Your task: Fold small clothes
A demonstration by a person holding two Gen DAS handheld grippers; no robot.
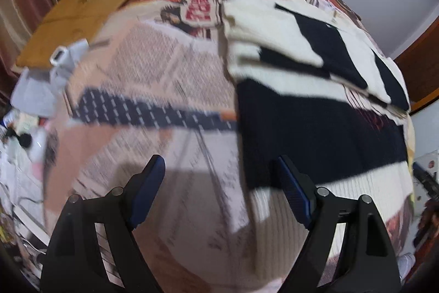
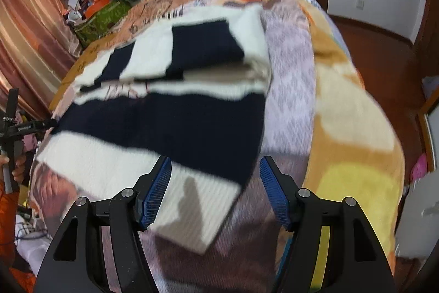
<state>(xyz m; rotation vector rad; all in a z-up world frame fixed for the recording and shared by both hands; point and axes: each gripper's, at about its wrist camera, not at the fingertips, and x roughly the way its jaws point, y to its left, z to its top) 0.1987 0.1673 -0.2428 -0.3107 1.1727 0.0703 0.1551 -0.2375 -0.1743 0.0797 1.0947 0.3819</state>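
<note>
A navy and white striped knit garment (image 1: 315,125) lies on a printed bedspread, its far part folded over itself. It also shows in the right wrist view (image 2: 170,125). My left gripper (image 1: 219,166) is open and empty, just above the garment's near left edge. My right gripper (image 2: 215,169) is open and empty, over the garment's near right corner. The left view is blurred by motion.
The patterned bedspread (image 1: 153,78) covers the bed, with a yellow and orange blanket (image 2: 354,111) on the right. A cardboard sheet (image 1: 90,4) and clutter lie beyond the left edge. A wooden floor (image 2: 384,51) is on the right.
</note>
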